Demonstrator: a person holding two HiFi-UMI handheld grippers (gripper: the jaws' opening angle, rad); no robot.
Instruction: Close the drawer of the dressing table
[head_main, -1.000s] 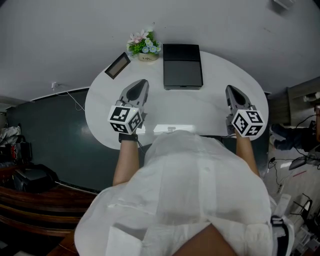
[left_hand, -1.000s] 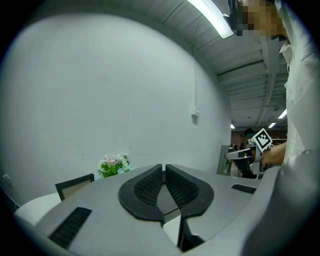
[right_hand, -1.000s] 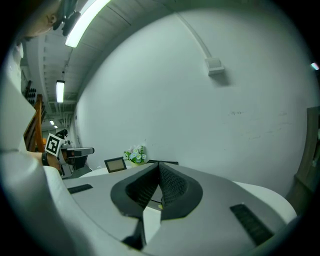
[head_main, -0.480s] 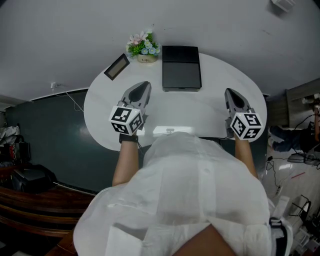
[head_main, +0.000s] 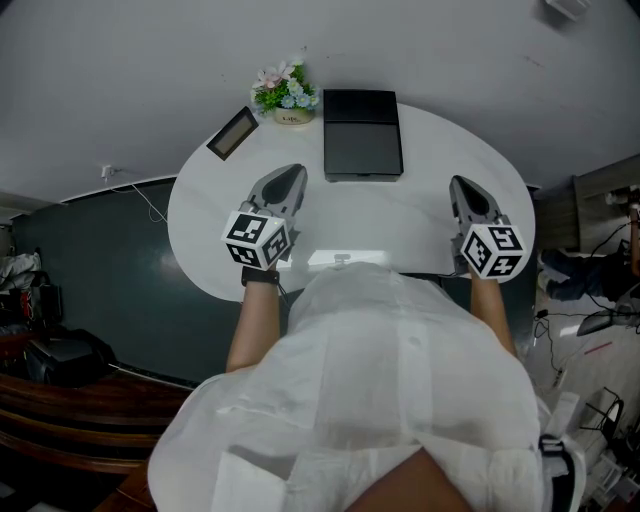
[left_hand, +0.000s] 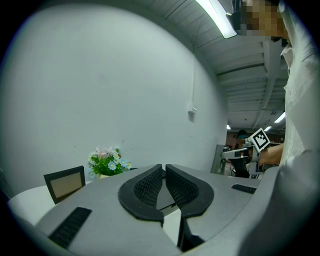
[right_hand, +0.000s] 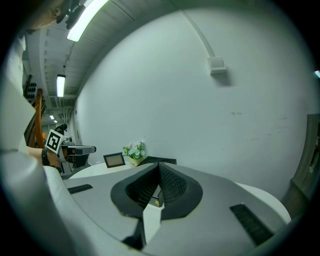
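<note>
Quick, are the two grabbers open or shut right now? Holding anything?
Left gripper: shut, holding nothing.
Right gripper: shut, holding nothing.

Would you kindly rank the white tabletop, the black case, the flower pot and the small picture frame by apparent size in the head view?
Largest: white tabletop.
Next: black case.
Last: flower pot and picture frame, about alike, so unranked.
</note>
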